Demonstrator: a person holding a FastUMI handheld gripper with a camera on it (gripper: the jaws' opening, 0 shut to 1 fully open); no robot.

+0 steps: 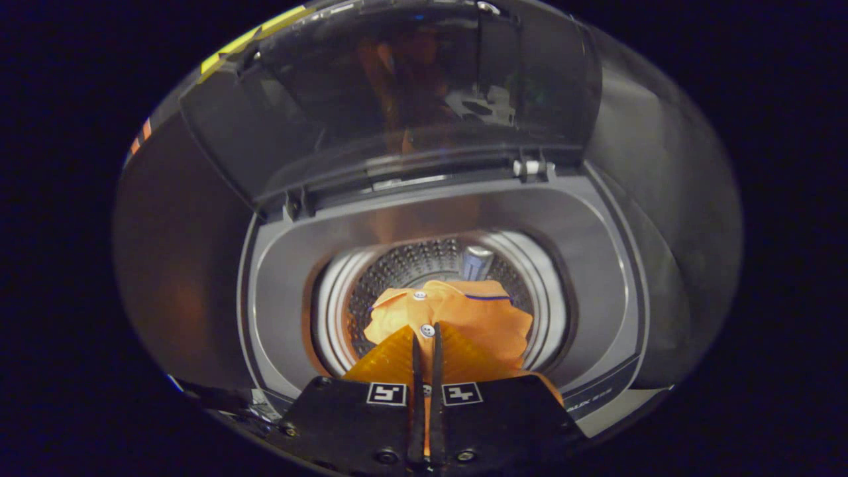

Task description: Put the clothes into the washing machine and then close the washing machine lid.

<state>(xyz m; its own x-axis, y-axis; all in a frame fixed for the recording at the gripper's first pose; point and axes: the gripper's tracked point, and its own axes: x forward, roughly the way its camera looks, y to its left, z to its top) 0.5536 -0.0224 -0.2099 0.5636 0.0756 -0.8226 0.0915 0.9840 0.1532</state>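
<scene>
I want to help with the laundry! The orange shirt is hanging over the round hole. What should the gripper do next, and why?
Probably lower a little, then open the fingers. The gripper is shut on the orange buttoned shirt, which hangs over the perforated steel drum of the grey top-loading washing machine. The cloth seems not to rest inside yet, and the dark transparent lid stands open, so closing comes later.

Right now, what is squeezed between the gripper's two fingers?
In the gripper view, the gripper is shut on the orange shirt, which hangs over the washing machine drum.

gripper view | above washing machine | facing down into drum | close
</scene>
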